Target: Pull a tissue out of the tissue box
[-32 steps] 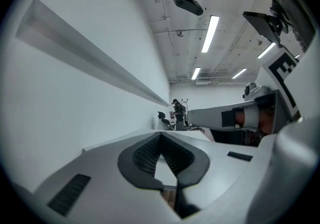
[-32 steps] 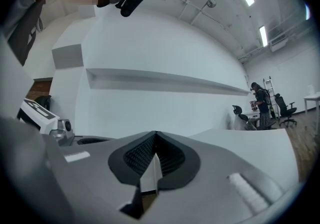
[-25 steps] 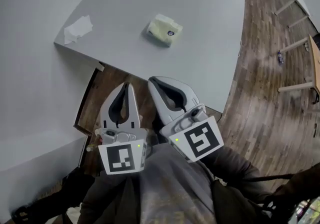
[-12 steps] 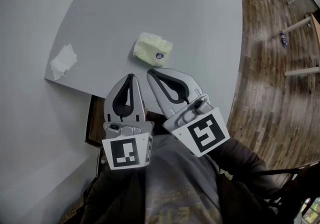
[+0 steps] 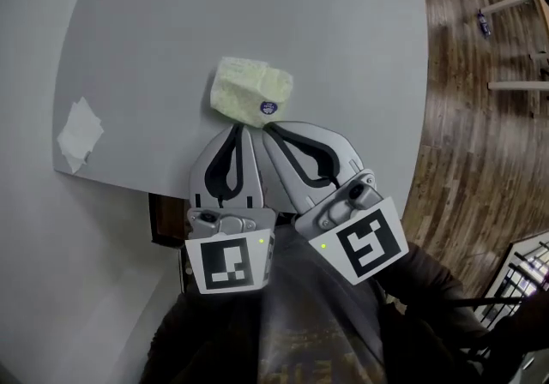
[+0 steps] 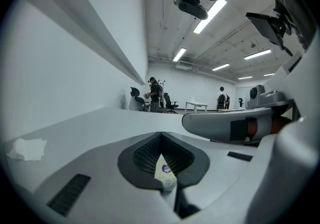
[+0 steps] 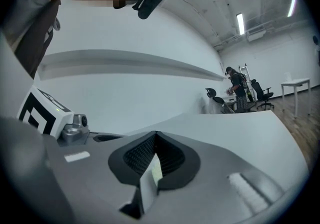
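Both grippers have closed in on the pale yellow soft tissue pack (image 5: 249, 91), which now lies just ahead of their tips on the grey table (image 5: 360, 39), its long axis crosswise. The left gripper (image 5: 244, 129) and right gripper (image 5: 271, 128) are pinched together, empty and about equally near. Bare tabletop lies beyond, and a loose white tissue (image 5: 80, 132) sits well left.

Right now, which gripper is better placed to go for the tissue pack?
Left, narrowly. The left gripper points straight at the middle of the tissue pack, which sits centred ahead in its own view; the right gripper aims nearer the pack's corner. Both sets of fingers are shut.
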Action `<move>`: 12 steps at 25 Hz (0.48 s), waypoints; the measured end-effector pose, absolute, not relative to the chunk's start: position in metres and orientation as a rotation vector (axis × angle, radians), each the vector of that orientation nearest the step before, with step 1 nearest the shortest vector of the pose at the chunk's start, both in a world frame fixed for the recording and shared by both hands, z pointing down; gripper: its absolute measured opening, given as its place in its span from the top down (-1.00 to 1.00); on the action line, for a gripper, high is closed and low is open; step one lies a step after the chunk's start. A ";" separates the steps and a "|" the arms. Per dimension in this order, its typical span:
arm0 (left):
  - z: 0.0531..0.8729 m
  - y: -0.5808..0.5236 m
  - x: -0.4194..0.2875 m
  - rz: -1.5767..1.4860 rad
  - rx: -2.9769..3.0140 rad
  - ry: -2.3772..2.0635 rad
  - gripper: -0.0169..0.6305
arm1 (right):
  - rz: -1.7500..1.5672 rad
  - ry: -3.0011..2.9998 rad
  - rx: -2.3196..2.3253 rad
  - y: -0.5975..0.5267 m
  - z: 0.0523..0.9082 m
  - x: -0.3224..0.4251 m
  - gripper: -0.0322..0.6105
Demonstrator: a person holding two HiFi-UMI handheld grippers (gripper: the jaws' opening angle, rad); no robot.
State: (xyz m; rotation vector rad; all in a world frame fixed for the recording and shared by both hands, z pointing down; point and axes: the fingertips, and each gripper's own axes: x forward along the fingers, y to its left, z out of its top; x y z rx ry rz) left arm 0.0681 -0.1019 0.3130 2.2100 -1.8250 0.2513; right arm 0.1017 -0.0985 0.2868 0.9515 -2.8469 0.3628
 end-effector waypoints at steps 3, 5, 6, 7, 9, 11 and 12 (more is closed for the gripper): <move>0.349 -0.117 0.063 0.292 2.185 -1.763 0.95 | 0.353 -2.785 0.986 -0.115 0.319 0.097 0.86; 0.366 -0.123 0.061 0.314 2.172 -1.727 0.95 | 0.319 -2.745 1.004 -0.124 0.333 0.097 0.80; 0.371 -0.126 0.061 0.323 2.169 -1.708 0.95 | 0.300 -2.725 1.015 -0.129 0.338 0.097 0.78; 0.375 -0.129 0.060 0.330 2.169 -1.692 0.95 | 0.283 -2.707 1.027 -0.134 0.342 0.097 0.74; 0.381 -0.134 0.060 0.338 2.174 -1.668 0.95 | 0.248 -2.676 1.040 -0.140 0.348 0.096 0.69; 0.385 -0.139 0.059 0.345 2.177 -1.650 0.95 | 0.223 -2.647 1.023 -0.141 0.355 0.094 0.67; 0.387 -0.140 0.058 0.347 2.179 -1.642 0.95 | 0.221 -2.636 1.010 -0.141 0.359 0.094 0.66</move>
